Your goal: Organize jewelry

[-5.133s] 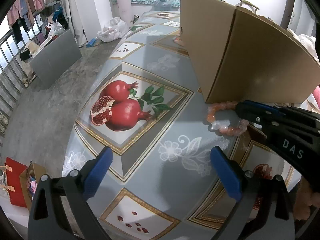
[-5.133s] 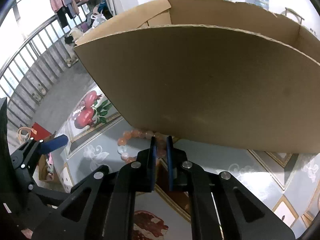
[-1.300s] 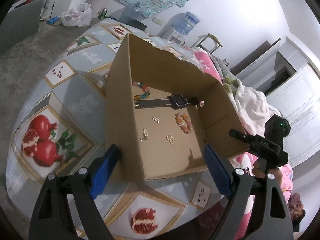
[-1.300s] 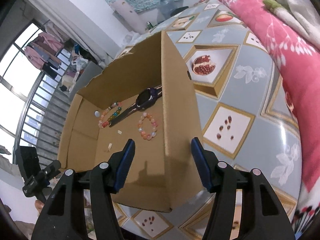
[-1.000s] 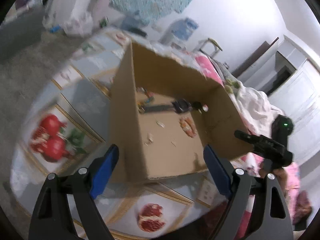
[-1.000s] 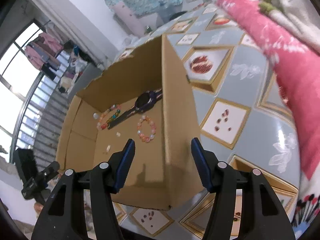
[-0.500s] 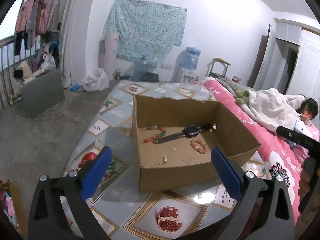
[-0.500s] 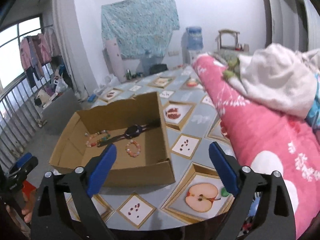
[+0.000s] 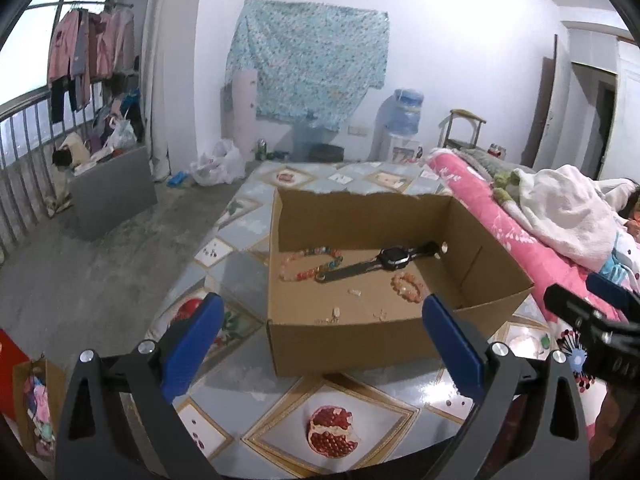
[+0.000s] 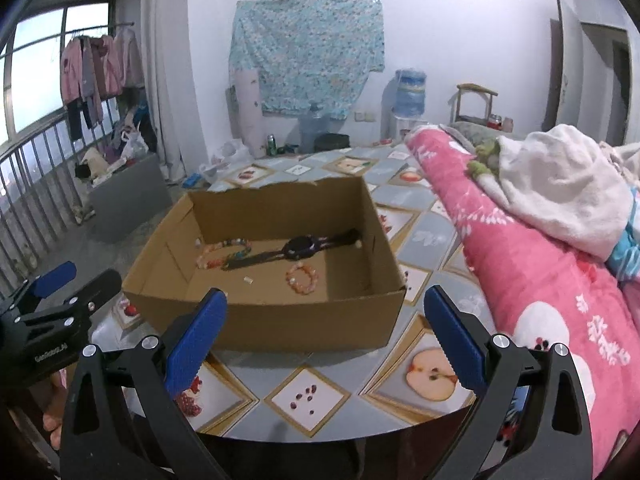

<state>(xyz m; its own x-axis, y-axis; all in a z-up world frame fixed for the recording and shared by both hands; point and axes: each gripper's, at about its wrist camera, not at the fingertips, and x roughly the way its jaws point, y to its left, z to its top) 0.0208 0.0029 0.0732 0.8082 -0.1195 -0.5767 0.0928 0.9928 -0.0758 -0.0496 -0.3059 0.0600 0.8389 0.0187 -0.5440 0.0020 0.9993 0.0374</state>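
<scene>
Both grippers have been drawn back from the cardboard box (image 9: 376, 340), left gripper (image 9: 320, 340) and right gripper (image 10: 326, 328) spread empty, with the bead bracelet (image 10: 302, 277) and watch (image 10: 298, 249) inside, so remaining pieces should be sought unhurriedly.

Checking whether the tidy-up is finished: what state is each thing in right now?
Box: open-topped, upright on the table.
Watch: lying flat in the box, strap stretched out.
Orange bracelet: in the box, right of the watch strap.
Mixed bracelet: in the box, at its left.
Left gripper: open, empty.
Right gripper: open, empty.
</scene>
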